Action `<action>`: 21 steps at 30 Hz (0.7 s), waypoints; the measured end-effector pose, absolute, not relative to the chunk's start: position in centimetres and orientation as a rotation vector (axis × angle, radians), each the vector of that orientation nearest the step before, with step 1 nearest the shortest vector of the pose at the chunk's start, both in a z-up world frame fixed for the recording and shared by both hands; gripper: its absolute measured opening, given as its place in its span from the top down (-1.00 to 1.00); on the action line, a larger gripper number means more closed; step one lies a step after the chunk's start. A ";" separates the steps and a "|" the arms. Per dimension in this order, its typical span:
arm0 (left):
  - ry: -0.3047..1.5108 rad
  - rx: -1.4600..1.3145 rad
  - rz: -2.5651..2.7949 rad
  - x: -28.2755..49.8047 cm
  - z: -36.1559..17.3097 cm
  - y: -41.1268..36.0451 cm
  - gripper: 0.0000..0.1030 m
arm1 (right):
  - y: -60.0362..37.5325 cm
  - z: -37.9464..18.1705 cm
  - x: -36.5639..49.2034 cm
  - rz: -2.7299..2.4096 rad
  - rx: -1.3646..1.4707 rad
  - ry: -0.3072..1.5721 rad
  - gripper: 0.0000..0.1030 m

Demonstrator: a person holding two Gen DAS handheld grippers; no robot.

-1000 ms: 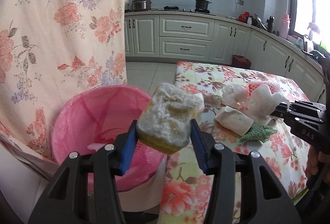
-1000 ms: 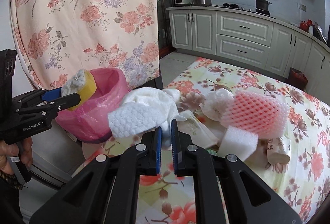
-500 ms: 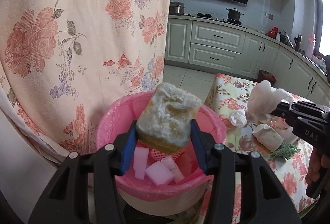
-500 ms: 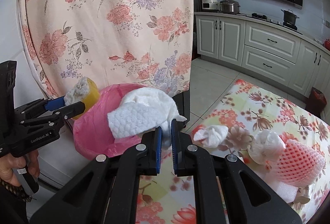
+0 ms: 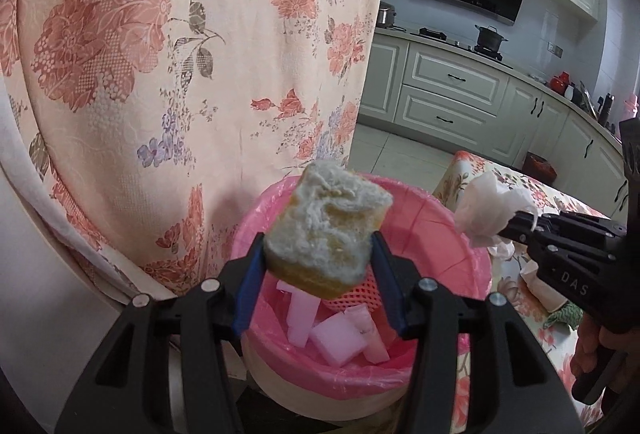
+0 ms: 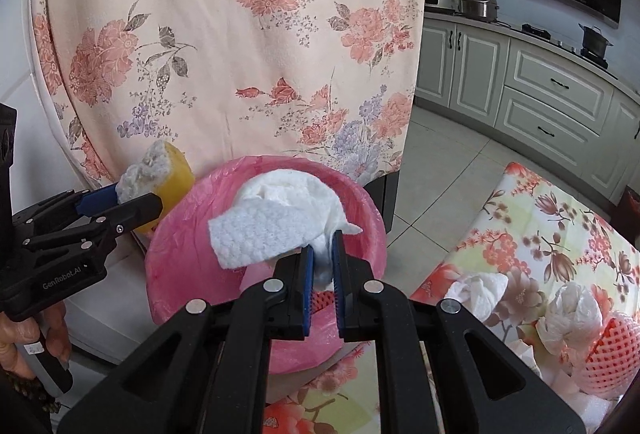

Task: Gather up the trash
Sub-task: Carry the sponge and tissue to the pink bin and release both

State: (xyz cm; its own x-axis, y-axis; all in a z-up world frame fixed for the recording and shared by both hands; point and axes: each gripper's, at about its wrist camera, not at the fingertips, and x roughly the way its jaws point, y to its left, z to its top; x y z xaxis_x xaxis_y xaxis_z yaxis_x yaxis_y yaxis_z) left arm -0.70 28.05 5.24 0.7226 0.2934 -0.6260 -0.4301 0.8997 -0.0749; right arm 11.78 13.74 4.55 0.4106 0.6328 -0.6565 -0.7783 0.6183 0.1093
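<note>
My left gripper (image 5: pixel 320 258) is shut on a worn yellow sponge (image 5: pixel 326 230) and holds it above the pink-lined trash bin (image 5: pixel 452 234). The sponge also shows in the right wrist view (image 6: pixel 160 178) at the bin's left rim. My right gripper (image 6: pixel 322 258) is shut on a crumpled white paper towel (image 6: pixel 280 222) above the bin (image 6: pixel 180 266). That towel shows in the left wrist view (image 5: pixel 488 218) at the bin's right rim. White foam pieces (image 5: pixel 336 338) and a red foam net (image 5: pixel 352 294) lie inside the bin.
A floral curtain (image 5: pixel 180 74) hangs right behind the bin. A floral-clothed table (image 6: pixel 560 234) stands at the right with crumpled tissues (image 6: pixel 476 290) and a red foam-netted item (image 6: pixel 608 354). Kitchen cabinets (image 5: pixel 452 94) line the far wall.
Both grippers have moved left from over the table to above the bin, each still holding its item. The bin now sits closer and more centred under them.
</note>
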 end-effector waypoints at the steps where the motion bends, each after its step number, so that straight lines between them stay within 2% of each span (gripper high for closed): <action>1: 0.655 -0.227 0.410 -0.7 5.1 28.3 -0.06 | 14.1 4.5 11.9 0.899 -0.229 0.720 0.80; 3: 0.657 -0.235 0.417 -0.7 5.1 28.5 -0.15 | 14.6 4.3 12.1 0.905 -0.235 0.726 0.79; 6: 0.655 -0.238 0.424 -0.7 5.0 28.8 -0.34 | 15.3 4.0 12.5 0.908 -0.242 0.736 0.67; 9: 0.652 -0.239 0.423 -1.0 5.0 28.7 -0.35 | 15.6 3.6 12.7 0.906 -0.248 0.741 0.52; 12: 0.627 -0.256 0.425 -1.5 5.2 28.7 -0.51 | 15.5 3.4 12.6 0.908 -0.248 0.739 0.07; 13: 0.620 -0.257 0.431 -1.7 5.3 28.7 -0.57 | 15.4 3.3 12.5 0.904 -0.249 0.732 0.05; 21: 0.612 -0.243 0.428 -1.4 5.6 27.3 -0.57 | 12.1 3.3 12.4 0.854 -0.214 0.721 0.05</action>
State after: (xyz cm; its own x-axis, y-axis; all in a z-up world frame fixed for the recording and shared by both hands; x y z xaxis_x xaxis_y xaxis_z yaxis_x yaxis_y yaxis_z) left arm -1.36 27.28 5.61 0.7352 0.3145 -0.6005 -0.4560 0.8849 -0.0949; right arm 12.43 12.15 3.30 0.4403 0.6121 -0.6569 -0.7503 0.6527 0.1052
